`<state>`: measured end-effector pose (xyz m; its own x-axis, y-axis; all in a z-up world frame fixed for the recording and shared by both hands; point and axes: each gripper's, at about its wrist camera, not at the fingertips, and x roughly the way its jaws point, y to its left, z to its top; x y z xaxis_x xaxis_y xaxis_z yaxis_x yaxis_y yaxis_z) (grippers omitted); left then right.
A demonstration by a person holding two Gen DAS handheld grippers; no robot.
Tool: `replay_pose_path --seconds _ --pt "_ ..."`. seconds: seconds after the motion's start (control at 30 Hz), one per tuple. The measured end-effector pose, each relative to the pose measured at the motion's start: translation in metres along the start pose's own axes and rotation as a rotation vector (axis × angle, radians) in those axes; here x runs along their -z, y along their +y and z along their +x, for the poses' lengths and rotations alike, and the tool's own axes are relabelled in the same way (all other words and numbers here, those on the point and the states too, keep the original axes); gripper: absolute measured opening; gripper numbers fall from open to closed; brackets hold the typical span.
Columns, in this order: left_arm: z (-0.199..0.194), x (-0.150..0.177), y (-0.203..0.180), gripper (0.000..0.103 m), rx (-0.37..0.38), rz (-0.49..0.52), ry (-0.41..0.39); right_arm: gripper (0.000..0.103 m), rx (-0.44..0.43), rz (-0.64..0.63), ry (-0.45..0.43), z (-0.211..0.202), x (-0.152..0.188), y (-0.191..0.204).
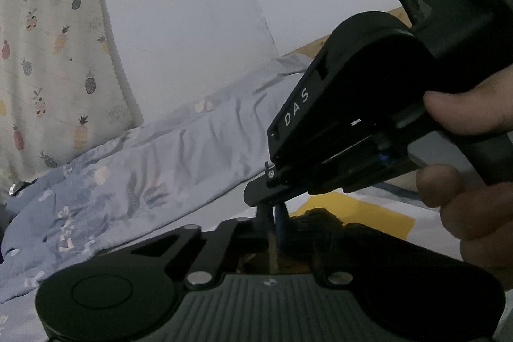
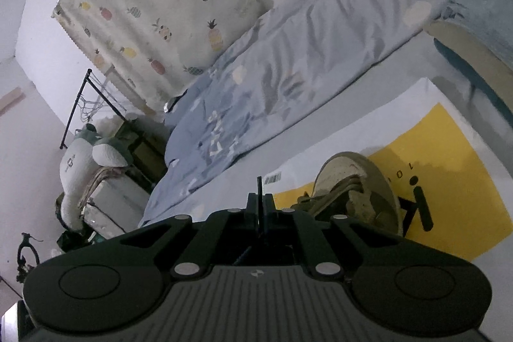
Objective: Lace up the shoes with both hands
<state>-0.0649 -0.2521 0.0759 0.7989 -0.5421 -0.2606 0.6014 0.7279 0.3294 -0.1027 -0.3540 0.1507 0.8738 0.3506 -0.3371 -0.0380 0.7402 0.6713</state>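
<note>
1. The bed quilt [image 2: 272,76] is the largest thing in view: soft pale-blue cotton, rumpled into long folds, printed with grey leaves and cream blotches. It serves as the landmark here.
2. Behind the quilt hangs a cream curtain [image 2: 154,5] with a pineapple print and a ribbed edge.
3. In front of the quilt, on the floor, lies a flat glossy sheet [image 2: 449,156] — white border, yellow panel, black lettering.
4. On that sheet, on the side away from the quilt, the shoe [image 2: 356,188] rests: a rounded beige canvas toe, a thick pale rubber sole, and flat tan laces [image 2: 346,183] crossing its front.
5. The right gripper [image 2: 260,207], matt black plastic with a ribbed grey body, has its fingers pressed together just beside the shoe; whether a lace is pinched cannot be told.
6. The left gripper [image 1: 272,229] is likewise closed — its dark tips are above something dim and brown that is too dark to tell.
7. A hand [image 1: 474,181] wraps the right tool's handle.
</note>
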Motion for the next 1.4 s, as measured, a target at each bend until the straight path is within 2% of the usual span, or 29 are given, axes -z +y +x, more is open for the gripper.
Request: replay_pose_path --seconds 0.33,0.4,0.47,0.53,0.93,1.13,1.27,1.4 --pt "0.000 -0.001 0.008 0.002 0.020 -0.027 -0.001 0.011 -0.025 0.037 -0.060 -0.007 -0.010 -0.007" --pt "0.000 -0.001 0.009 0.002 0.022 -0.034 -0.002 0.010 -0.026 0.039 -0.058 -0.007 -0.011 -0.008" --pt "0.000 -0.001 0.010 0.002 0.023 -0.041 -0.002 0.004 -0.029 0.039 -0.053 -0.007 -0.012 -0.009" --pt "0.000 -0.002 0.011 0.002 0.025 -0.045 -0.001 0.003 -0.029 0.039 -0.052 -0.008 -0.012 -0.009" --pt "0.001 -0.005 0.014 0.012 0.009 -0.068 -0.001 0.003 -0.037 -0.003 -0.036 -0.007 -0.008 -0.003" --pt "0.001 -0.005 0.017 0.012 0.002 -0.085 -0.006 0.003 -0.044 -0.016 -0.023 -0.005 -0.005 0.000" --pt "0.000 -0.005 0.019 0.004 0.012 -0.099 -0.007 0.003 -0.045 -0.009 -0.023 -0.006 -0.004 -0.001" --pt "-0.001 -0.005 0.019 0.003 0.015 -0.102 -0.013 0.003 -0.052 -0.005 -0.026 -0.006 -0.005 -0.001"
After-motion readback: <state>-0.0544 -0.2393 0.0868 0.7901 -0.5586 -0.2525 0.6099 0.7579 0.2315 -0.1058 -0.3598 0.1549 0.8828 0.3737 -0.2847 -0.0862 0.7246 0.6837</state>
